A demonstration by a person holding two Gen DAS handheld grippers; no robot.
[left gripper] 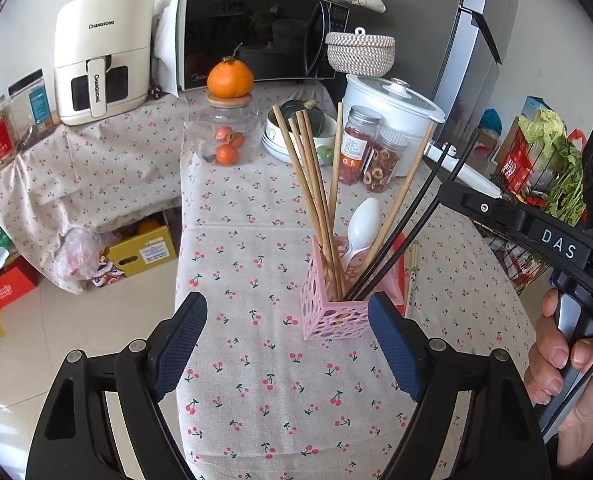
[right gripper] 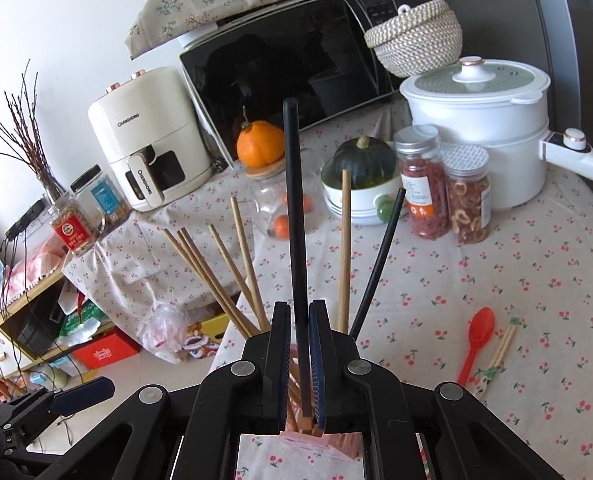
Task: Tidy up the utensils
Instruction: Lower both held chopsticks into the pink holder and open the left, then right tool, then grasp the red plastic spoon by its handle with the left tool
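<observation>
- Left gripper (left gripper: 288, 304): fingers spread wide with nothing between the pads. It hovers over the cherry-print tablecloth (left gripper: 276, 400), its right-hand finger just beside the near corner of the pink holder.
- Right gripper (right gripper: 300, 304): fingers nearly closed, one on each side of a black chopstick (right gripper: 292, 200). A thin gap shows on the left of the stick, so the pads do not clamp it. A person's hand (left gripper: 556, 360) grips the handle of this tool.
- Pink holder (left gripper: 328, 312): a square openwork box standing upright on the table, directly below the right gripper.
- Contents of the holder: the black chopstick between the right fingers, with its lower end down in the box; a second black chopstick (right gripper: 380, 256) leaning to the right; several wooden chopsticks (left gripper: 308, 184) fanned out to both sides; a white spoon (left gripper: 362, 220), bowl upward.
- Still on the table, to the right of the holder: a red spoon (right gripper: 476, 336) and, just beside it, a pair of light chopsticks (right gripper: 500, 348) lying together.
- Far end of the table: a glass jar (left gripper: 224, 140) topped with an orange, a bowl holding a dark green squash (right gripper: 364, 160), two spice jars (right gripper: 444, 192), a white pot (right gripper: 476, 120), a microwave (left gripper: 256, 32) and a cream air fryer (left gripper: 104, 56).
</observation>
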